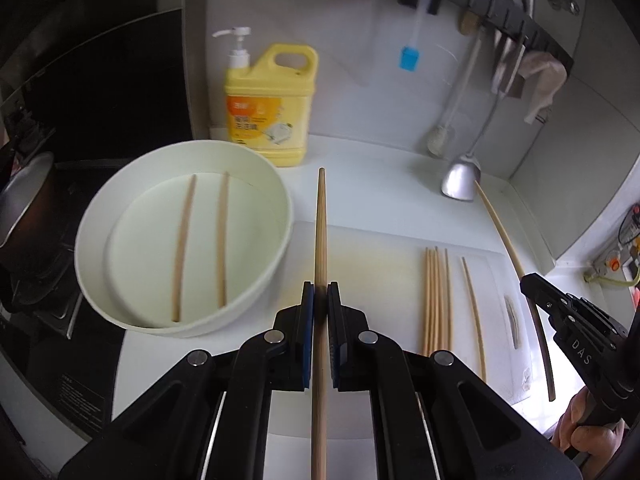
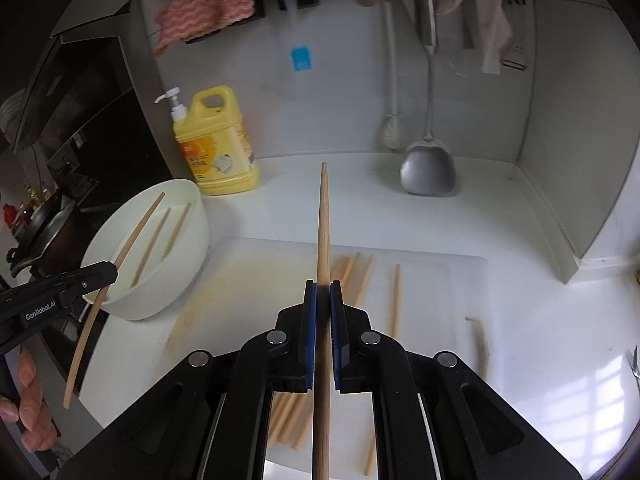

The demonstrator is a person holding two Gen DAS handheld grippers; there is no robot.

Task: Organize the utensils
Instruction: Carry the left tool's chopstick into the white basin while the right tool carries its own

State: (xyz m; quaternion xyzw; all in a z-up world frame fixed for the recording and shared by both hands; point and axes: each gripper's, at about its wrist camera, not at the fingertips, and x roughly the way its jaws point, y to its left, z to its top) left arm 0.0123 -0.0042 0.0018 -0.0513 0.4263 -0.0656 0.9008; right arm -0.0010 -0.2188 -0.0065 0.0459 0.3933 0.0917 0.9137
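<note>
Each tool, left [image 1: 320, 300] and right [image 2: 323, 298], clamps one chopstick [image 1: 320, 240] held over the desk [image 1: 380, 184]; carry both level to the bowl [image 1: 256, 296], release low alongside the two inside.

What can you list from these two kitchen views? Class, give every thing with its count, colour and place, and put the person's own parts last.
Bowl: one, white, left on the counter.
Chopsticks in bowl: two, tan, lying side by side.
Held chopsticks: two, tan, one in each gripper.
Loose chopsticks: a bundle plus one apart, tan, on the cutting board.
Cutting board: one, white, centre of the counter.
Detergent bottle: one, yellow, by the back wall.
Spatula: one, grey, hanging at the wall.
Pink cloth: one, on the wall rack.
Brush: one, blue head, hanging.
Left gripper: black, shut on a chopstick.
Right gripper: black, shut on a chopstick.
</note>
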